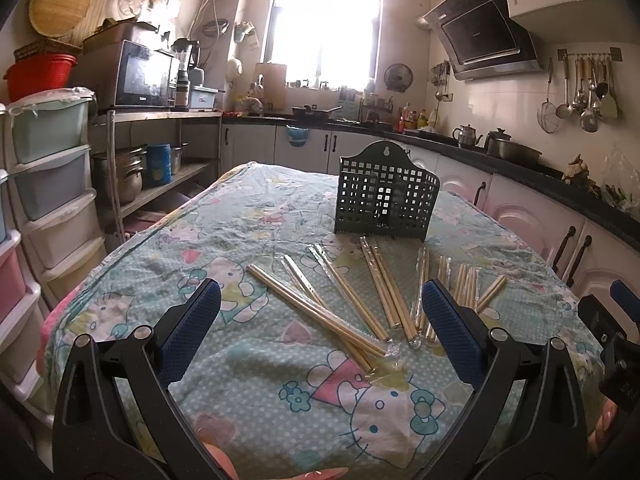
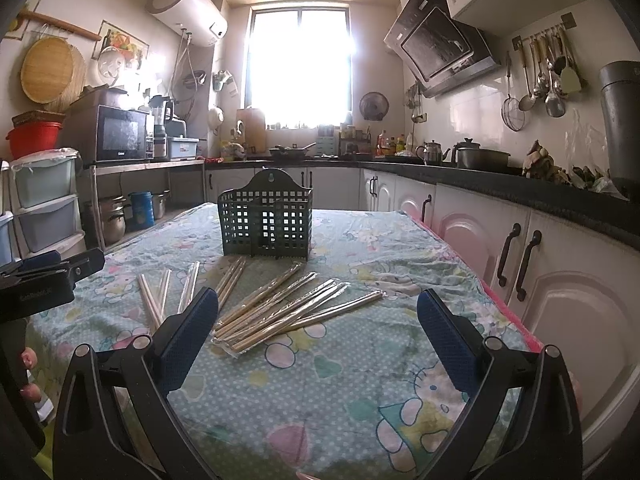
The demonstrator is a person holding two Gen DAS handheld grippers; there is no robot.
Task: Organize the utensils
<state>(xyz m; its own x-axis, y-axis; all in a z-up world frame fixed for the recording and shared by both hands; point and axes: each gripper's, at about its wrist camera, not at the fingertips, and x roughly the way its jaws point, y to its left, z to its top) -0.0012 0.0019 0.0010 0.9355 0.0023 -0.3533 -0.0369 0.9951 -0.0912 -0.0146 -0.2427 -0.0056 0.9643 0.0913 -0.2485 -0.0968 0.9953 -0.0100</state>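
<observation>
Several wooden chopstick pairs in clear wrappers (image 1: 352, 304) (image 2: 280, 308) lie spread on the cartoon-print tablecloth (image 1: 260, 380) (image 2: 320, 392). Behind them a dark green perforated utensil holder (image 1: 384, 196) (image 2: 266, 220) stands upright. My left gripper (image 1: 320, 304) hovers open just before the chopsticks, nothing between its blue pads (image 1: 192, 332). My right gripper (image 2: 318, 312) is open too, its left pad near the closest bundle. Each gripper shows at the edge of the other's view: the right gripper (image 1: 612, 344), the left gripper (image 2: 44, 280).
White base cabinets (image 2: 540, 280) under a dark counter run close along the table's right side. Pastel plastic drawers (image 1: 52, 208) and a metal shelf with pots (image 1: 132, 176) stand on the left. Fingers of a person's hand (image 1: 224, 460) show at the bottom.
</observation>
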